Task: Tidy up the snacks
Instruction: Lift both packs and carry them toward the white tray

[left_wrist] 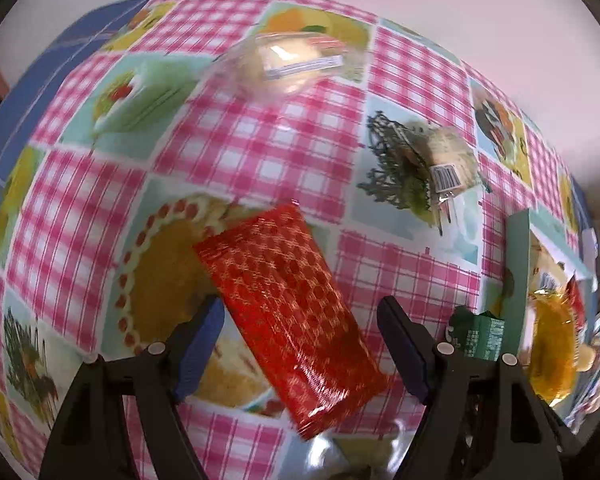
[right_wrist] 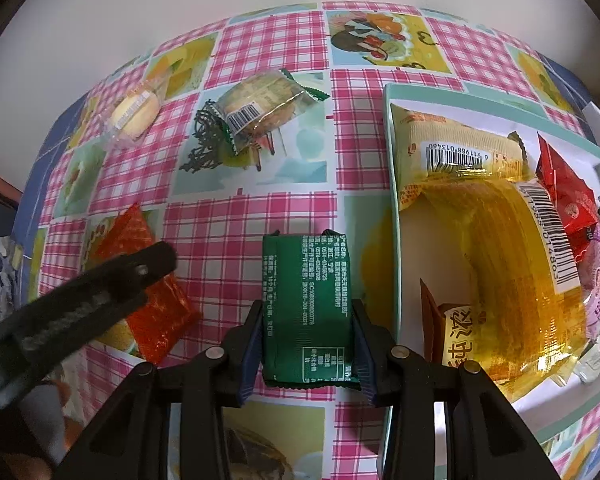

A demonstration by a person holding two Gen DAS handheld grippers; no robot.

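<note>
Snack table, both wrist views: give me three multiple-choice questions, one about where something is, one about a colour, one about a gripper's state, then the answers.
1. Where is the red patterned packet?
A. in the box
B. on the tablecloth below the left gripper
C. in the right gripper

2. What colour is the packet that the right gripper holds?
A. green
B. yellow
C. purple

3. How is the left gripper?
A. shut on a packet
B. open, pads clear of the packet
C. out of view

Answers:
1 B, it lies flat on the checked tablecloth, between the spread fingers.
2 A, the green packet sits between its pads.
3 B, gaps show on both sides of the red packet.
</note>
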